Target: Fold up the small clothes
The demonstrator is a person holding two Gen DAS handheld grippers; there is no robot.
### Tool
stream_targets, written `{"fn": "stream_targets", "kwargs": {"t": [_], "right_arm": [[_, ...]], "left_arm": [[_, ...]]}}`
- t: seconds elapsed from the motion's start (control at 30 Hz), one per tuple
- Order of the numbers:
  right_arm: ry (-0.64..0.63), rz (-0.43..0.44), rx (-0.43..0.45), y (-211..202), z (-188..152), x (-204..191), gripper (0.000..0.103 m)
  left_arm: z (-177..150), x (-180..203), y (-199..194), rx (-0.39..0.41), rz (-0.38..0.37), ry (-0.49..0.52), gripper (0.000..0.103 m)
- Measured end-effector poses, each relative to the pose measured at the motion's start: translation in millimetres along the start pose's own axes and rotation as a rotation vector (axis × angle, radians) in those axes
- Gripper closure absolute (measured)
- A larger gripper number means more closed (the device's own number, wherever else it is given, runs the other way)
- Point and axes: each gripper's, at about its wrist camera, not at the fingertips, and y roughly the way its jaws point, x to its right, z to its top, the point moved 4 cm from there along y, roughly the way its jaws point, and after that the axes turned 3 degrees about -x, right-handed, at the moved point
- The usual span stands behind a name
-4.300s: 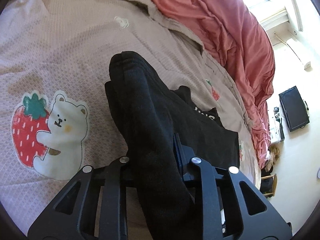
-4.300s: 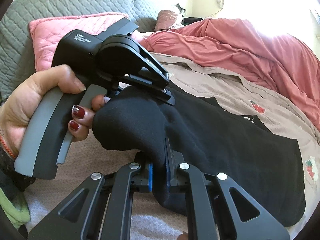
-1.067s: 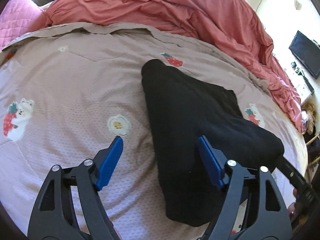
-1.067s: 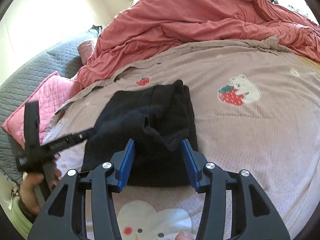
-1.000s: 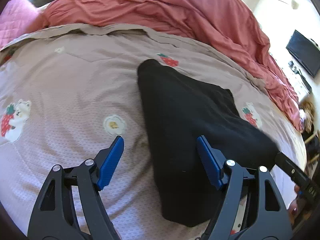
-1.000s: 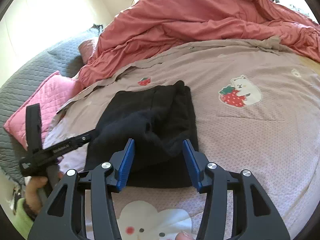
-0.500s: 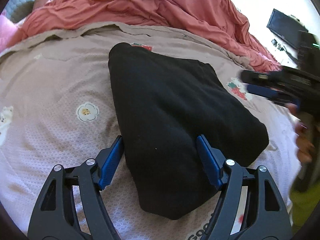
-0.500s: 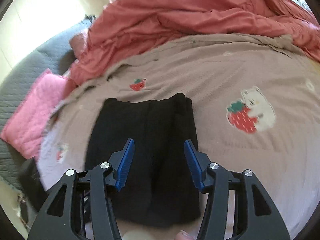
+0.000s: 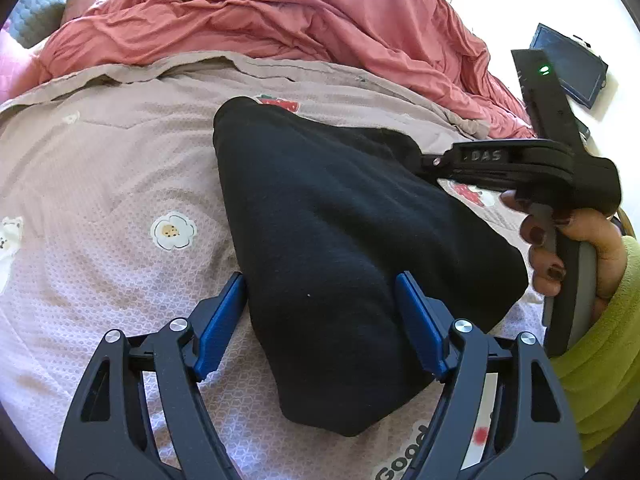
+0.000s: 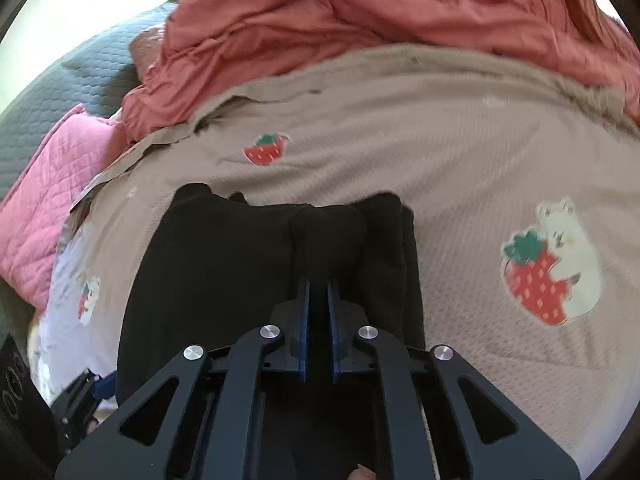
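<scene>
A black garment [image 9: 340, 240] lies folded on the printed bed sheet [image 9: 100, 184]. My left gripper [image 9: 320, 304] is open, its blue pads either side of the garment's near end, not closed on it. In the right wrist view the garment [image 10: 224, 256] lies just ahead, and my right gripper [image 10: 318, 292] is shut on a bunched fold of it near its right side. The right gripper also shows in the left wrist view [image 9: 416, 156], reaching in from the right at the garment's far right corner, held by a hand with dark red nails.
A rumpled red duvet [image 9: 280, 12] covers the far side of the bed. A pink quilted pillow [image 10: 52, 184] and a grey headboard [image 10: 60, 72] are at the left. A dark screen [image 9: 568, 64] stands off the bed at the right.
My right gripper has closed from open onto a fold of the garment. My left gripper has stayed open and moved in so the garment's near end lies between its pads.
</scene>
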Motion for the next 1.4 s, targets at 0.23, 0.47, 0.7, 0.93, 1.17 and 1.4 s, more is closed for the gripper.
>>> {"fn": "stream_targets", "kwargs": {"t": [0.23, 0.47, 0.7, 0.93, 1.17, 1.4], "right_arm": [[0.011, -0.038, 0.035, -14, 16, 19, 0.097], [-0.026, -0.116, -0.011, 21, -3, 26, 0.096], [-0.015, -0.021, 0.081, -38, -18, 25, 0.084], [-0.211, 0.123, -0.002, -75, -77, 12, 0.081], [-0.334, 0.189, -0.051, -75, -94, -6, 0.06], [-0.425, 0.16, -0.087, -53, -99, -15, 0.05]], "left_arm": [[-3, 11, 1, -0.01, -0.034, 0.022, 0.031], [-10, 14, 10, -0.047, -0.028, 0.036, 0.03], [-9, 11, 4, -0.043, -0.037, 0.018, 0.03], [-4, 6, -12, 0.001, -0.045, -0.008, 0.03], [-6, -3, -7, -0.009, -0.032, -0.037, 0.03], [-9, 5, -2, -0.02, -0.028, -0.002, 0.03]]}}
